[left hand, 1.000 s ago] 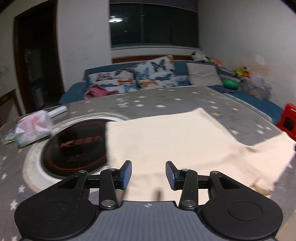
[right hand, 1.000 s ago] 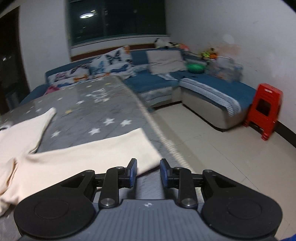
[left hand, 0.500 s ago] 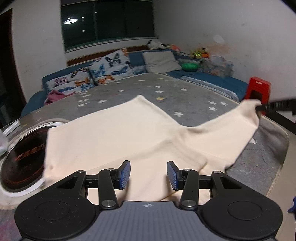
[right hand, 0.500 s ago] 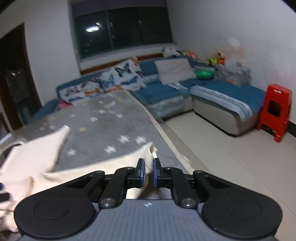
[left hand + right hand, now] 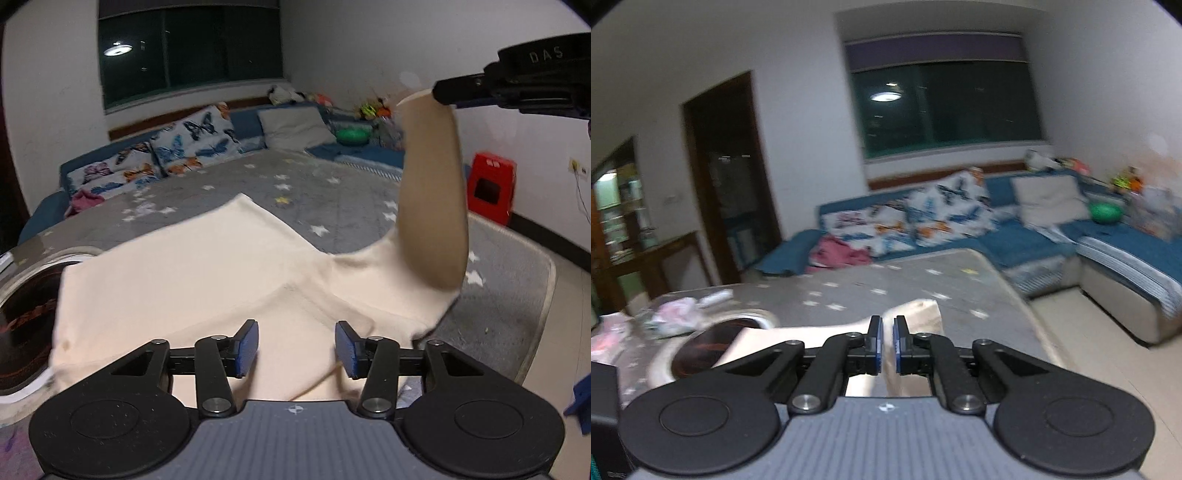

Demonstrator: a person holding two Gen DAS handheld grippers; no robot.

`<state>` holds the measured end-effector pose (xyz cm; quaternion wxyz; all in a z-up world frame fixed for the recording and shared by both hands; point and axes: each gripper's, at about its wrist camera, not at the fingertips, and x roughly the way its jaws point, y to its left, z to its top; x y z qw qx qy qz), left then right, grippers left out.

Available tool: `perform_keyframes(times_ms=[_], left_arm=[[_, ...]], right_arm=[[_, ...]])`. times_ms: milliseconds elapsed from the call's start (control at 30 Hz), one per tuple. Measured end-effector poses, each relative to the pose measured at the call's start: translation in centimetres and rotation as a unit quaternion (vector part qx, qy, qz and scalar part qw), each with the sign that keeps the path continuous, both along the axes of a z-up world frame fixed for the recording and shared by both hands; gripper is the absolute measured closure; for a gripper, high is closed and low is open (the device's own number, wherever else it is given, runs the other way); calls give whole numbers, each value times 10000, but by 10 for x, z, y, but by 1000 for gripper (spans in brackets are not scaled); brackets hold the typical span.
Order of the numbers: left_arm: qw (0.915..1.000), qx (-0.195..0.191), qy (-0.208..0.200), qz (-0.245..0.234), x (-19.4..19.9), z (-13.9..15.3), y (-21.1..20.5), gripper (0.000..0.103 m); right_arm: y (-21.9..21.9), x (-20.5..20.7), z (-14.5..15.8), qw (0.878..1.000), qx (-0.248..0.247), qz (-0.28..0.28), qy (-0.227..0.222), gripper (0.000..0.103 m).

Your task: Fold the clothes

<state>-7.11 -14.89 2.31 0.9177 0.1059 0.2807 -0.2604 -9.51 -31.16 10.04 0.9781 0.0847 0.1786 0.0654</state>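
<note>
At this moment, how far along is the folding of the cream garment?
Early. Done: the cream garment is spread flat on the starred table cover. In hand: the right gripper is shut on one sleeve and holds it raised; the left gripper, jaws opening, hovers over the near edge, gripping nothing. Left: every fold; none is visible yet.

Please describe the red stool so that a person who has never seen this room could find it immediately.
Start from the long blue sofa that runs under the dark window and turns along the right-hand wall. Past the sofa's near end, against that white wall, the red stool stands on the pale floor. It is the only bright red thing there, boxy, with a dark opening in its side.
</note>
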Motion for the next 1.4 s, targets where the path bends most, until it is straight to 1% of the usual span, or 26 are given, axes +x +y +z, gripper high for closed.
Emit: perform_keyframes(times_ms=[33,233,300,400,467,500,567,700,867,933,1000,1033,1067,1100,1167,1267,1400], left_arm=[[10000,-47,-29,71,-1,3,7,50],[9975,-318,-145,613,-11,16,59,49],[9964,-339,-124,768,-12,15,73,49],[9948,-358,-65,948,-14,13,90,49],[9938,-393,-26,1044,-16,11,97,48],[9932,-419,-4,1085,-16,11,100,48],[9925,-455,21,1130,-15,9,105,47],[9917,-458,42,1197,-14,9,106,45],[9916,-384,63,1236,-13,7,103,42],[9914,-352,74,1260,-13,7,103,41],[9908,-327,98,1306,-12,5,104,41],[9905,-323,108,1331,-12,5,106,41],[9902,-320,118,1356,-11,4,107,41],[9898,-317,128,1381,-11,4,108,41],[9892,-322,120,1425,-11,4,111,41],[9882,-338,91,1492,-13,5,116,41],[9863,-398,71,1597,-16,6,124,41]], right_arm=[[9,2,4,9999,-2,147,-38,100],[68,17,19,9946,-142,1007,-197,100],[83,20,20,9933,-288,1098,-202,100],[95,29,12,9929,-594,1029,37,95],[95,33,2,9925,-708,961,260,93],[93,36,-8,9915,-824,899,449,91],[91,40,-26,9889,-1008,764,779,85],[89,49,-61,9820,-1158,665,1339,84],[88,64,-94,9759,-1375,654,1564,80],[90,67,-101,9730,-1558,588,1600,80],[91,68,-105,9724,-1601,529,1609,82],[88,67,-106,9736,-1580,471,1578,84],[85,66,-105,9751,-1529,427,1550,94],[81,65,-104,9765,-1474,386,1523,95],[74,62,-94,9815,-1238,342,1419,98],[63,54,-70,9883,-897,320,1194,98],[57,42,-25,9954,-434,425,745,98]])
